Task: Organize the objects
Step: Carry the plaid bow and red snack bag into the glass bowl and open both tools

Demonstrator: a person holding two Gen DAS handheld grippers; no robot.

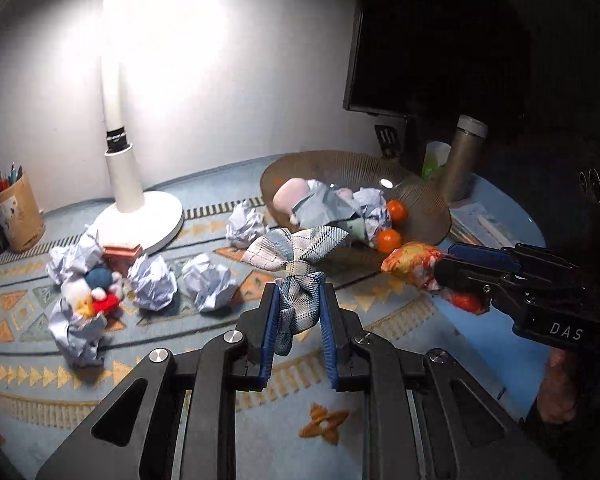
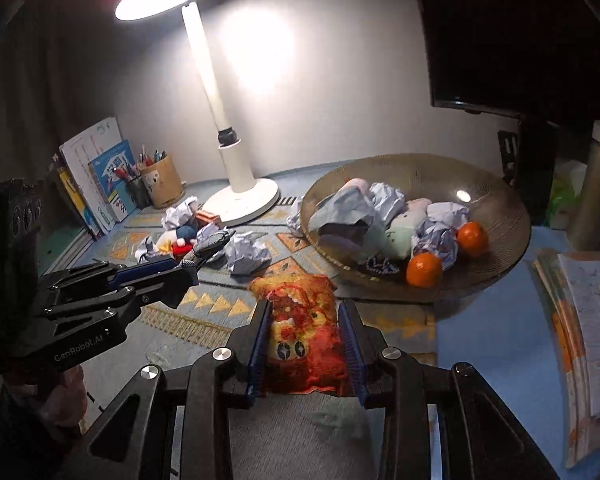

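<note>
My left gripper [image 1: 298, 300] is clamped on the lower tail of a plaid fabric bow [image 1: 296, 256], lifted above the patterned mat [image 1: 220, 380]. My right gripper [image 2: 304, 332] squeezes a red-orange printed pouch [image 2: 300, 320] between its blue pads, near the front left of the ribbed bowl [image 2: 496, 216]. Both things look light and soft. The bow flops from its tail, so a pinch at the centre knot would probably steady it better. The pouch crumples under pressure, and I judge a grip across its middle is safest. Crumpled paper balls [image 1: 152, 280] lie far left.
</note>
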